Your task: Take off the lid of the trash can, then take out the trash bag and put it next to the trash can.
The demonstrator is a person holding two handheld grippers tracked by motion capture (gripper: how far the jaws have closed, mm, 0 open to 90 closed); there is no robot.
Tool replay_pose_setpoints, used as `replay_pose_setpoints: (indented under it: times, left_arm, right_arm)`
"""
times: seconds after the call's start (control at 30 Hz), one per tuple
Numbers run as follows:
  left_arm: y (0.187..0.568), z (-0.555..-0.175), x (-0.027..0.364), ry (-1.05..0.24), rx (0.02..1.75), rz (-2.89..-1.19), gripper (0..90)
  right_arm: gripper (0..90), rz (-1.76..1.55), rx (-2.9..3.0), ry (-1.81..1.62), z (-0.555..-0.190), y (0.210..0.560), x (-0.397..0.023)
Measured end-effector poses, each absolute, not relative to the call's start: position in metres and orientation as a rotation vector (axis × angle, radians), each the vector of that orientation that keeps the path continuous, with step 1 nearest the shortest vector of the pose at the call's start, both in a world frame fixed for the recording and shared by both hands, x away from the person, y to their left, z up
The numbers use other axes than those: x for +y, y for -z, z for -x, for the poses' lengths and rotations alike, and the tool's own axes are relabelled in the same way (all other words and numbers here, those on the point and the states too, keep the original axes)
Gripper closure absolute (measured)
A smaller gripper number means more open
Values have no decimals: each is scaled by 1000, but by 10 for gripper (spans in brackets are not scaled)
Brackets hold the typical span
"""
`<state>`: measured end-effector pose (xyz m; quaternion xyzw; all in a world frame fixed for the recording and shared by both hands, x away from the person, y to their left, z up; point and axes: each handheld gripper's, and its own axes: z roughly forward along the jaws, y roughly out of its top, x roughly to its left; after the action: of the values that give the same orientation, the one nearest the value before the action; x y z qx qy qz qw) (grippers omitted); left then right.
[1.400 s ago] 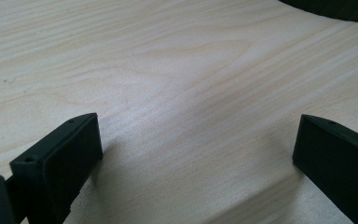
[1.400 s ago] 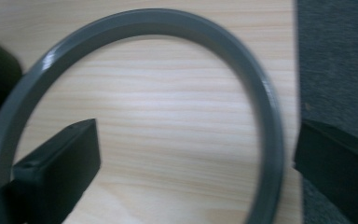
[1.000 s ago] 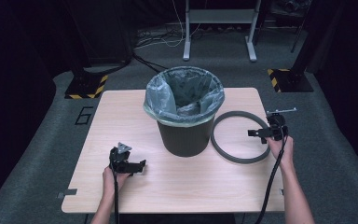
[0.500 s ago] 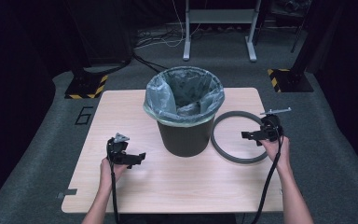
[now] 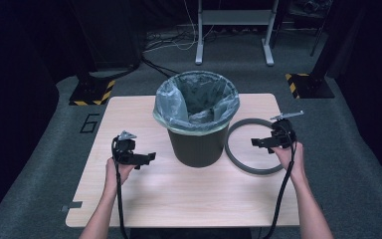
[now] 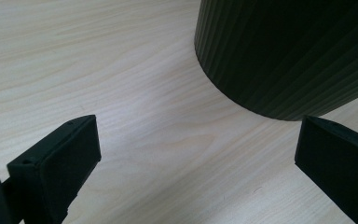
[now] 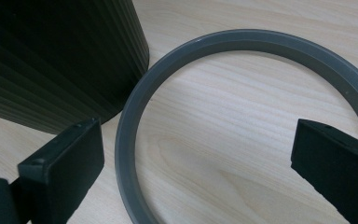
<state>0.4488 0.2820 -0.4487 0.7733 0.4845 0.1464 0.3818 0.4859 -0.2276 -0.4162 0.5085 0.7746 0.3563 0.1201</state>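
A dark ribbed waste bin point(image 5: 197, 142) lined with a pale plastic bag point(image 5: 197, 102) stands mid-table; its ribbed wall also rises in the left gripper view point(image 6: 289, 51) and the right gripper view point(image 7: 56, 56). A grey plastic ring point(image 5: 248, 147) lies flat on the table just right of the bin point(image 7: 135, 116). My left gripper point(image 5: 146, 158) hovers left of the bin, open, jaws pointing at its base, nothing between them point(image 6: 196, 163). My right gripper point(image 5: 258, 143) hangs open over the ring, jaws wide apart and holding nothing point(image 7: 196, 168).
The light wooden table point(image 5: 189, 199) has bare surface in front of the bin and at its left. Beyond the table are grey carpet, a metal stand point(image 5: 234, 30), and yellow-black striped floor bases point(image 5: 92, 92).
Both grippers have moved inward toward the bin, the left one rising and turning to face its base, the right one coming over the ring. Bin and ring have not moved.
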Motion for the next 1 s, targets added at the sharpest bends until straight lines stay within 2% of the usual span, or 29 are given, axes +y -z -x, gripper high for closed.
replay_pose_setpoints:
  times: [0.53,1.0]
  left_arm:
    - [409,-465,277,-358,1166,-1980,3]
    - [362,-475,270,-358,1097,-1978,4]
  right_arm:
    - [65,-1432,2297,-1015,-484,386,-211]
    - [93,-1361,2302,-1044,-489,343,-197]
